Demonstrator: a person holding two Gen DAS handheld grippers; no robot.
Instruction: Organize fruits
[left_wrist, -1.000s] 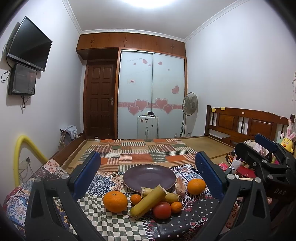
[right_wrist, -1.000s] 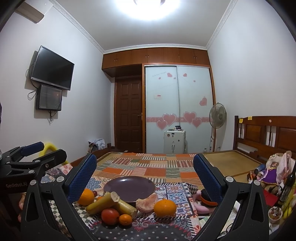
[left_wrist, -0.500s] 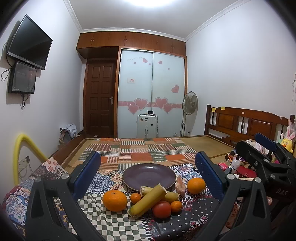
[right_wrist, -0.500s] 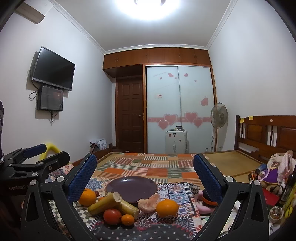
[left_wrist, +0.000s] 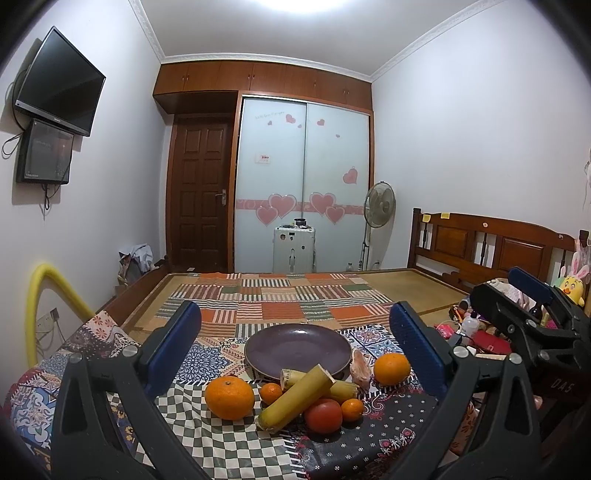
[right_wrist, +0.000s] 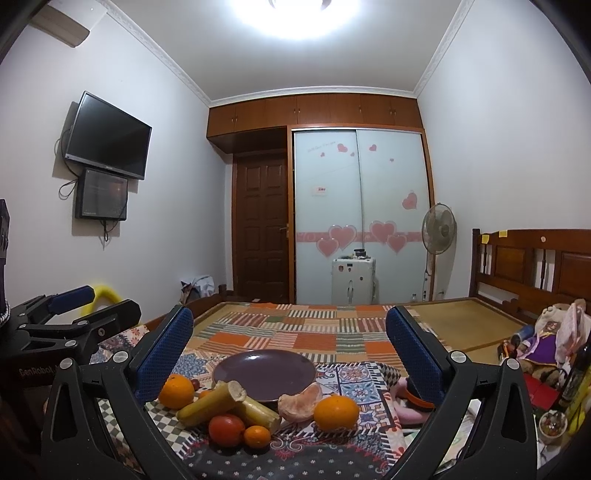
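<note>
An empty purple plate (left_wrist: 297, 349) (right_wrist: 264, 373) sits on the patterned tablecloth. In front of it lie two yellow sugarcane pieces (left_wrist: 297, 397) (right_wrist: 212, 402), a red tomato (left_wrist: 323, 415) (right_wrist: 226, 430), two small tangerines (left_wrist: 270, 393) (right_wrist: 256, 435), a large orange at the left (left_wrist: 229, 398) (right_wrist: 176, 390), another at the right (left_wrist: 391, 368) (right_wrist: 336, 411), and a peeled citrus piece (left_wrist: 360, 367) (right_wrist: 301, 402). My left gripper (left_wrist: 295, 349) is open and empty, held above and before the fruit. My right gripper (right_wrist: 290, 354) is open and empty, likewise back from the pile.
The table's front edge is close below both grippers. Toys and bottles (right_wrist: 550, 343) crowd the right side. A bed with a patchwork cover (left_wrist: 280, 295) lies beyond the table. A yellow tube (left_wrist: 40, 295) stands at the left.
Both grippers have drifted slightly; the fruit pile sits a little lower and nearer in the right wrist view. No fruit has moved.
</note>
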